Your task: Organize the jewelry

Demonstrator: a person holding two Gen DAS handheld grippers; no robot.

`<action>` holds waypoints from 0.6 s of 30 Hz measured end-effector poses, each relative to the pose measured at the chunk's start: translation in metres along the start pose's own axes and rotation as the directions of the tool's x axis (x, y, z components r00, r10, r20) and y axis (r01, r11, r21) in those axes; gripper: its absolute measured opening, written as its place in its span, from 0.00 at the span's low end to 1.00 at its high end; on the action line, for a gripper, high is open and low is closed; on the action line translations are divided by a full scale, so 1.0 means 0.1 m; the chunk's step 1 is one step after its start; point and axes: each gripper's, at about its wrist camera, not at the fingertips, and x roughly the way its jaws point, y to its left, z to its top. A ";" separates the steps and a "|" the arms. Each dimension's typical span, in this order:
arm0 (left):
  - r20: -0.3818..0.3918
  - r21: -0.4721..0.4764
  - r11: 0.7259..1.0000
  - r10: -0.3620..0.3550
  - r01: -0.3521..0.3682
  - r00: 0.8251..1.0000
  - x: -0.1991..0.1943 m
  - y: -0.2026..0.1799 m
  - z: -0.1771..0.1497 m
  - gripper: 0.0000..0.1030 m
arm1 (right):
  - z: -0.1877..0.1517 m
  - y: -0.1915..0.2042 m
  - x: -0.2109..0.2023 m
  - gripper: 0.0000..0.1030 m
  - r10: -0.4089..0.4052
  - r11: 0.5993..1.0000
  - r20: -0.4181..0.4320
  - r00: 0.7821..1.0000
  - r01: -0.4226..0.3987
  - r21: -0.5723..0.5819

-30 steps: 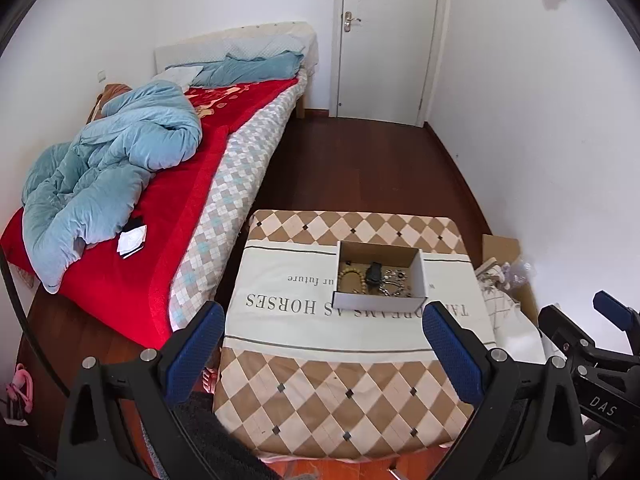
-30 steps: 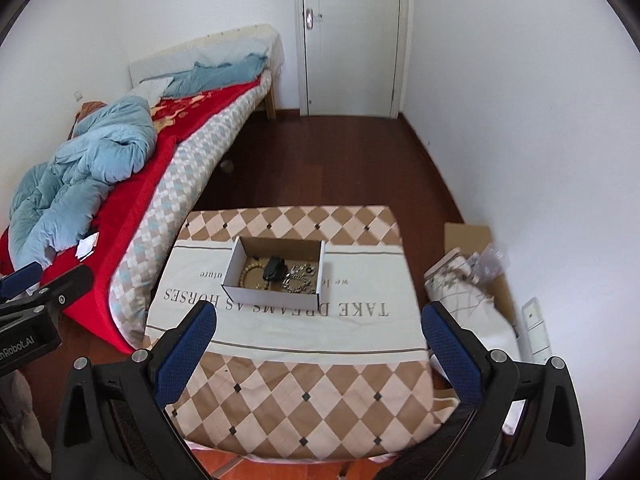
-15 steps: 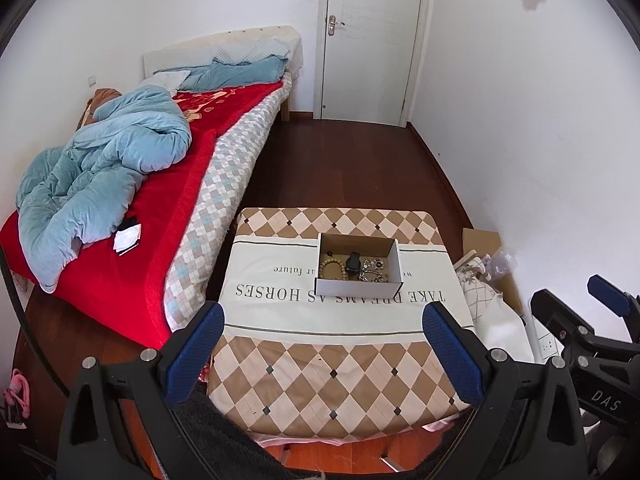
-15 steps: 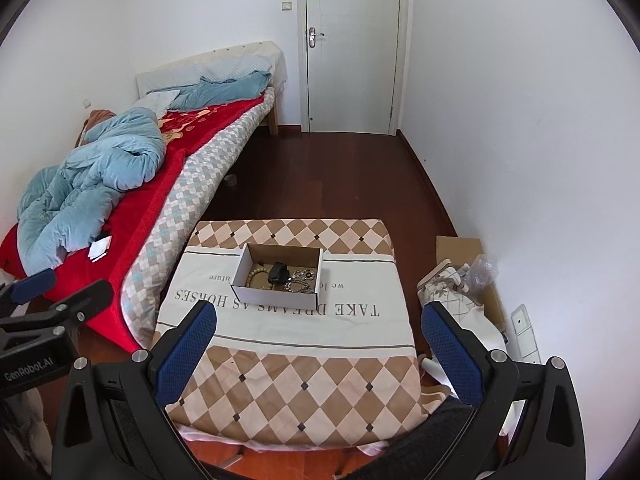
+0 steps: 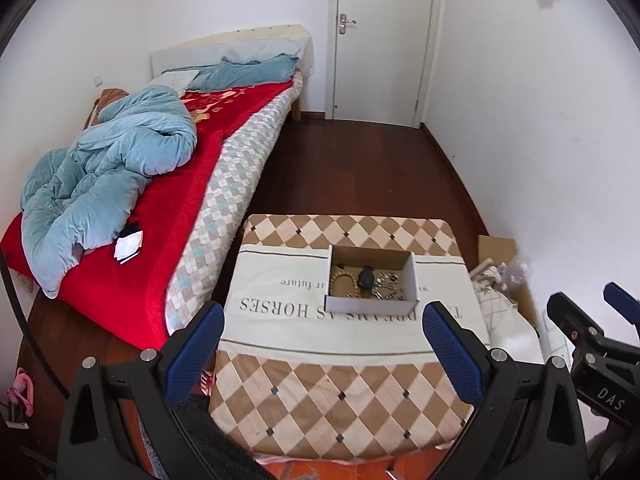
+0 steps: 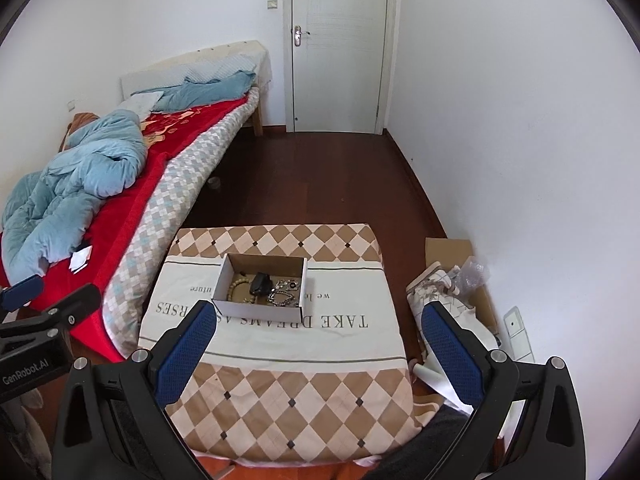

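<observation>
A small open cardboard box (image 5: 372, 303) (image 6: 256, 309) sits on a low table covered with a checked cloth (image 5: 344, 400) (image 6: 288, 408). Inside lie a wooden bead bracelet (image 5: 343, 283) (image 6: 237, 289), a dark watch-like item (image 5: 366, 277) (image 6: 260, 283) and tangled metal jewelry (image 5: 386, 285) (image 6: 285, 293). My left gripper (image 5: 324, 344) is open and empty, held above the table's near side. My right gripper (image 6: 316, 344) is open and empty, also well short of the box.
A bed (image 5: 180, 208) with a red cover and a blue duvet (image 5: 104, 184) stands left of the table. A cardboard carton and bags (image 6: 456, 280) lie on the floor at the right by the wall. A white door (image 6: 340, 44) is at the far end.
Both grippers have drawn back and up from the table, so the box looks smaller and farther. Both stay open and empty.
</observation>
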 end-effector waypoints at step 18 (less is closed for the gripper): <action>-0.106 0.021 0.999 0.038 -0.036 0.994 0.87 0.03 0.28 0.98 | 0.24 0.12 1.07 1.00 -0.031 0.999 -0.116 0.993 0.030 -0.018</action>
